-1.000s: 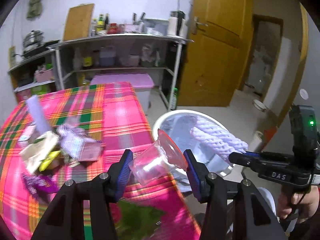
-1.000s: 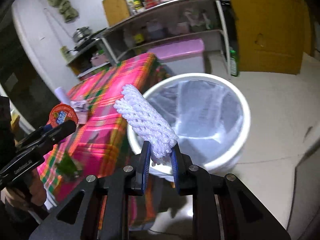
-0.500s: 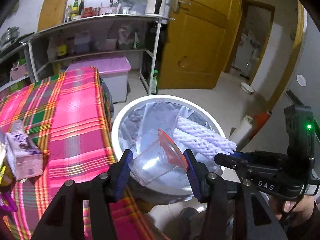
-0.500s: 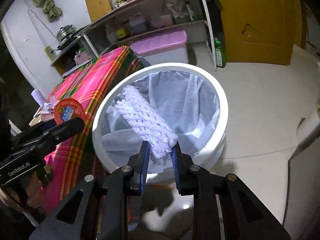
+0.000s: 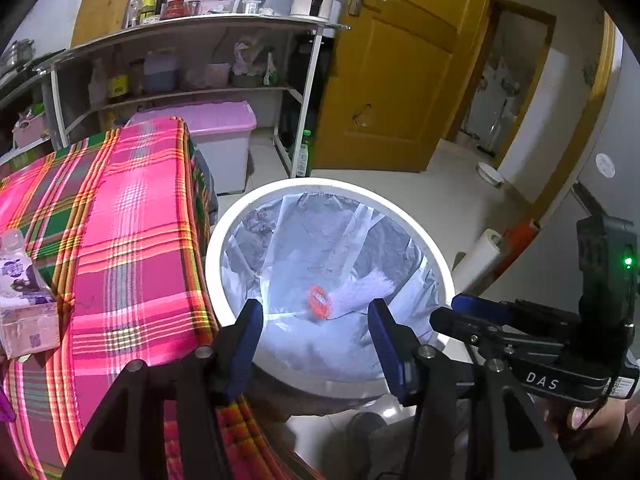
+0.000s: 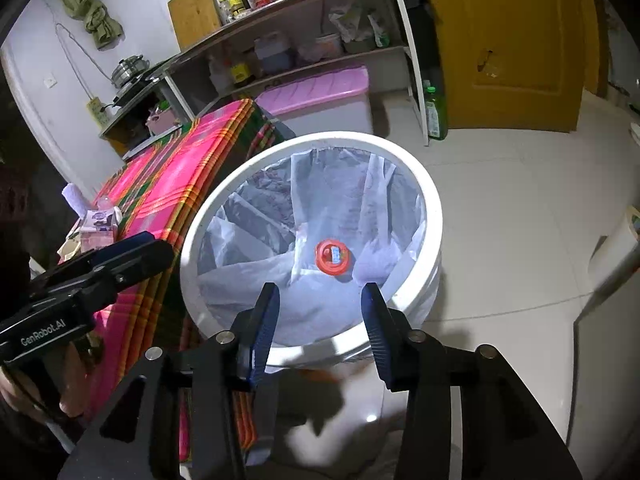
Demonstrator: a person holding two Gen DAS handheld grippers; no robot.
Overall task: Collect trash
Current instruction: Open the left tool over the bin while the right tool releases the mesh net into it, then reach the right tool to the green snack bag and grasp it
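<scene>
A white bin (image 5: 224, 236) (image 6: 434, 216) lined with a clear bag stands on the floor beside the table. Inside it lie a clear plastic cup with a red rim (image 5: 319, 306) (image 6: 332, 258) and a white foam net sleeve (image 5: 366, 290) (image 6: 374, 262). My left gripper (image 5: 315, 326) hangs open over the bin's near edge with nothing between its blue pads. My right gripper (image 6: 320, 316) is over the bin too, its jaws opening and empty. In the left wrist view the right gripper (image 5: 460, 312) shows at the right, and in the right wrist view the left gripper (image 6: 156, 246) at the left.
The table with a pink plaid cloth (image 5: 120, 240) (image 6: 168, 184) is left of the bin, bearing a purple-and-white carton (image 5: 24, 312) (image 6: 100, 226) and other litter. Behind stand a metal shelf (image 5: 192, 36), a pink-lidded box (image 5: 216, 124), a green bottle (image 6: 434, 114) and a wooden door (image 5: 408, 60).
Both grippers moved over the bin and opened. The cup left my left gripper and the foam net left my right gripper; both now lie in the bin.
</scene>
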